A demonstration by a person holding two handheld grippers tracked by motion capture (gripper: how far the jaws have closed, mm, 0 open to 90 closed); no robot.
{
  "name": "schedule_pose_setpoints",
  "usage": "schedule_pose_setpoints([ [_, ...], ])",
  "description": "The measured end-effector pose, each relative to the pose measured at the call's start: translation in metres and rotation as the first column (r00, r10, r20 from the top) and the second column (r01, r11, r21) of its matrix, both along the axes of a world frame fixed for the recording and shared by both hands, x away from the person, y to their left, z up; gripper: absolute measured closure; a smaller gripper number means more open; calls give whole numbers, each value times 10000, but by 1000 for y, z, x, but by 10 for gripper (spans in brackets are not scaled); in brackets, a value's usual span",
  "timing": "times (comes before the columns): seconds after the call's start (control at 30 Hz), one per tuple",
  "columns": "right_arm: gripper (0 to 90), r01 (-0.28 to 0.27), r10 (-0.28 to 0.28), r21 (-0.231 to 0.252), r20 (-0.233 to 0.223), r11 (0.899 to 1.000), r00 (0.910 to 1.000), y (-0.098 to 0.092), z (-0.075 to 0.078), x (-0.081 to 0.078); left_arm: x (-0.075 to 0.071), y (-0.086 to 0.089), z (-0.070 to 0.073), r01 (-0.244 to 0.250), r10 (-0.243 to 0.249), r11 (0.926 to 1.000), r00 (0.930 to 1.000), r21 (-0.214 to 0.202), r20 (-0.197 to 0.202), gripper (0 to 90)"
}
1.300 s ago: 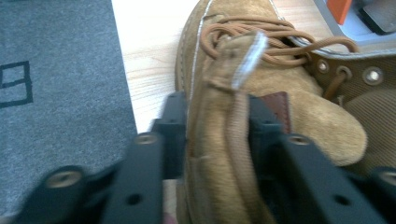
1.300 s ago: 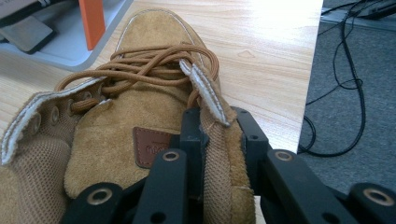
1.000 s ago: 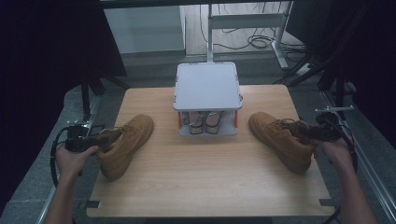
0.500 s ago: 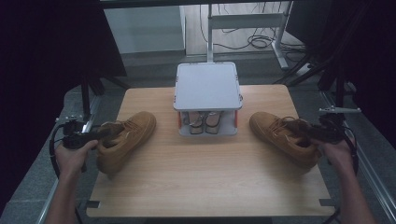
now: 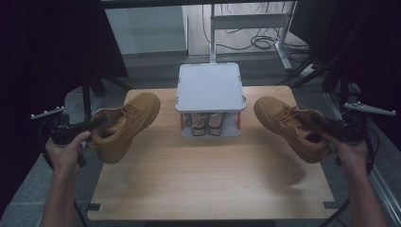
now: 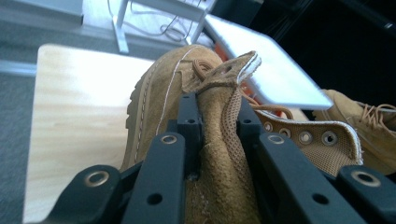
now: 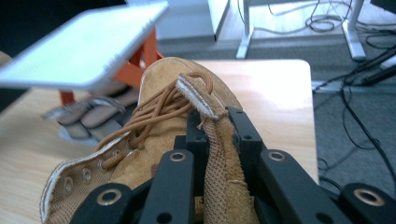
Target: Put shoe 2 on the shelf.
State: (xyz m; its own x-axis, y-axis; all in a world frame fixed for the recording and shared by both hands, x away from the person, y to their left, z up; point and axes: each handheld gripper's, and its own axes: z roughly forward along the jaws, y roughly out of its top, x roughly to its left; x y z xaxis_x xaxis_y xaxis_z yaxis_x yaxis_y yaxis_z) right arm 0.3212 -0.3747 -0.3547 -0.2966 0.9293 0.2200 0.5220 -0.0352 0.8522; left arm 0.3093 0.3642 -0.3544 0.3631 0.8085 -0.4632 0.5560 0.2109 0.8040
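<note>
Two tan suede boots hang above the wooden table (image 5: 203,184). The left boot (image 5: 125,125) is tilted, toe toward the far side, and my left gripper (image 5: 92,125) is shut on its collar edge; the left gripper view shows both pads pinching the suede and mesh lining (image 6: 219,126). The right boot (image 5: 291,127) hangs at the right, with my right gripper (image 5: 319,125) shut on its collar (image 7: 217,140) next to the laces. Its toe points toward the far left.
A small white shoe rack (image 5: 210,87) with orange posts stands at the table's far middle, a pair of grey sandals (image 5: 205,123) on its lower shelf. Cables and a metal stand (image 5: 246,28) lie on the floor beyond. Dark drapes flank both sides.
Both boots have been lifted off the table, held by their collars. Both hands rose, and each boot now casts a shadow on the wood below it.
</note>
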Motion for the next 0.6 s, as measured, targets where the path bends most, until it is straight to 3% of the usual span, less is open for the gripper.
schedule_pose_setpoints([
  [0.33,805,234,-308,855,859,9961,9958,13,31,-13,-1,-14,29,155,-126,9993,9964,-344,837,774],
  [0.6,804,344,-516,1288,1332,9911,9897,22,50,-15,5,-29,46,410,-340,9974,9928,-587,1150,773],
])
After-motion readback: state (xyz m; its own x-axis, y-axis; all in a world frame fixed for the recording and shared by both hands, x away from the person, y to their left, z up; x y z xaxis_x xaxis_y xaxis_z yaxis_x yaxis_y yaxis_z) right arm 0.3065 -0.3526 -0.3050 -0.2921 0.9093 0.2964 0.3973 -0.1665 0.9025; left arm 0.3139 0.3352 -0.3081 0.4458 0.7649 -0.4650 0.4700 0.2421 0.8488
